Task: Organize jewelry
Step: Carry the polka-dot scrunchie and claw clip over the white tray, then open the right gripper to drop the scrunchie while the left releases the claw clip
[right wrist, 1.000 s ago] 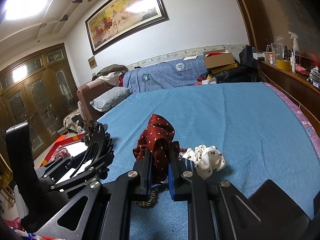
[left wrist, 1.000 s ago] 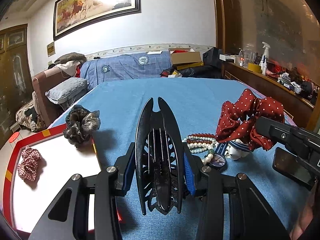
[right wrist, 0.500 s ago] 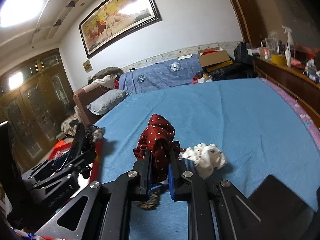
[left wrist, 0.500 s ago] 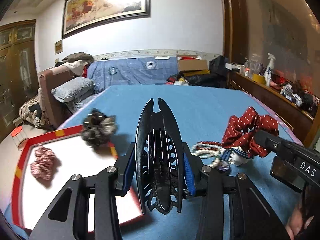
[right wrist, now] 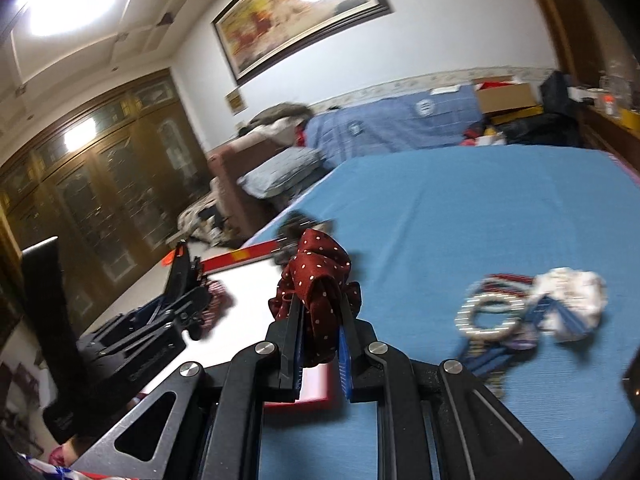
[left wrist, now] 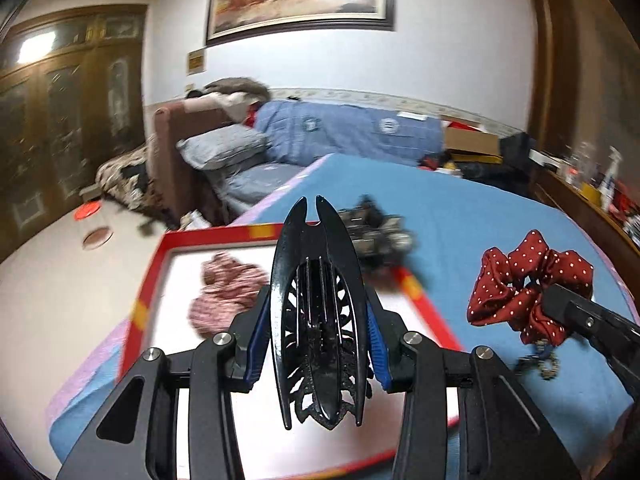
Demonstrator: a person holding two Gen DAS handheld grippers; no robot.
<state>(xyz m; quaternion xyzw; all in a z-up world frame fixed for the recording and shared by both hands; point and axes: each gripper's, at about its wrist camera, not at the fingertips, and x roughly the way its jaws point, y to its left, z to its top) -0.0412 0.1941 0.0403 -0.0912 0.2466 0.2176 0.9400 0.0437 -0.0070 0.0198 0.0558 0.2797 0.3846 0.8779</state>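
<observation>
The left gripper [left wrist: 318, 344] clamps an upright black hair claw [left wrist: 318, 320] above the red-rimmed tray [left wrist: 148, 280], while the right gripper [right wrist: 320, 344] pinches the red polka-dot scrunchie [right wrist: 320, 280] near the tray's right edge.

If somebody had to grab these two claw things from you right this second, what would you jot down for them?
Left gripper: shut on the black hair claw, held over the red-rimmed tray.
Right gripper: shut on the red dotted scrunchie, at the tray's edge.
Done: the pink checked scrunchie lies in the tray; a dark scrunchie sits at its far rim.
Left: probably set down the claw and red scrunchie, then fetch the bead bracelets and white scrunchie from the blue bedspread.
</observation>
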